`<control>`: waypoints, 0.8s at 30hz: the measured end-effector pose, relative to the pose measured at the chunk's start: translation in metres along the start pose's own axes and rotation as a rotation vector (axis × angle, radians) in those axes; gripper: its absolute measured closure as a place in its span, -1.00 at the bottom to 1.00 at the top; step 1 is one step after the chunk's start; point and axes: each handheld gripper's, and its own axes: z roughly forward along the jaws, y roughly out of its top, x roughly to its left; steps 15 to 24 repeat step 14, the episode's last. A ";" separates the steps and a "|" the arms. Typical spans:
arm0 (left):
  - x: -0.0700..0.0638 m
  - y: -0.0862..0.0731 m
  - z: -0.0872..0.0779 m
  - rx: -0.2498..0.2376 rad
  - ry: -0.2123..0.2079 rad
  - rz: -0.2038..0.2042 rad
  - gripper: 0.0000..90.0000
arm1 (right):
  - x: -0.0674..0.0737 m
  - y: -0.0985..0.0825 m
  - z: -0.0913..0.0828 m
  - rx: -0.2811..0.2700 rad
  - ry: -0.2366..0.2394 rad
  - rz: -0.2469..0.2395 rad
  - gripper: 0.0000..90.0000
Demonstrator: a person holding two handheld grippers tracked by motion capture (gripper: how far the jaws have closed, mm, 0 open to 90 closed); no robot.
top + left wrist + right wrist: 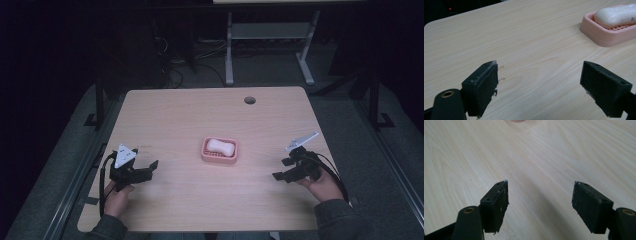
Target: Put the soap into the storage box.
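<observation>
Left gripper [539,82] has its jaws spread wide with nothing between them, hovering low over bare wood at the table's [190,205] near-left part; right gripper [540,200] is likewise spread wide and empty, over bare wood at the near-right. Both point inward toward the pink soap dish [220,150], which sits near the table's middle, well apart from each gripper, with the white soap bar [221,145] lying inside it. In the left gripper view the soap dish [607,33] sits ahead to the upper right, soap bar [615,15] on its ribbed floor.
</observation>
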 end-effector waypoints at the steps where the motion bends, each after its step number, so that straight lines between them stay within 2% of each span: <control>1: 0.000 0.000 0.000 -0.002 0.000 0.000 -0.69 | 0.000 -0.003 0.000 -0.002 -0.001 0.005 -0.36; 9: -0.002 0.000 0.001 0.008 -0.003 0.012 -0.69 | 0.009 -0.028 -0.001 -0.024 0.005 0.030 -0.41; 14: -0.006 0.000 0.002 0.001 -0.010 0.021 -0.69 | 0.025 -0.044 -0.003 -0.083 -0.020 0.021 -0.45; 24: -0.006 0.000 0.002 0.001 -0.010 0.021 -0.69 | 0.025 -0.044 -0.003 -0.083 -0.020 0.021 -0.45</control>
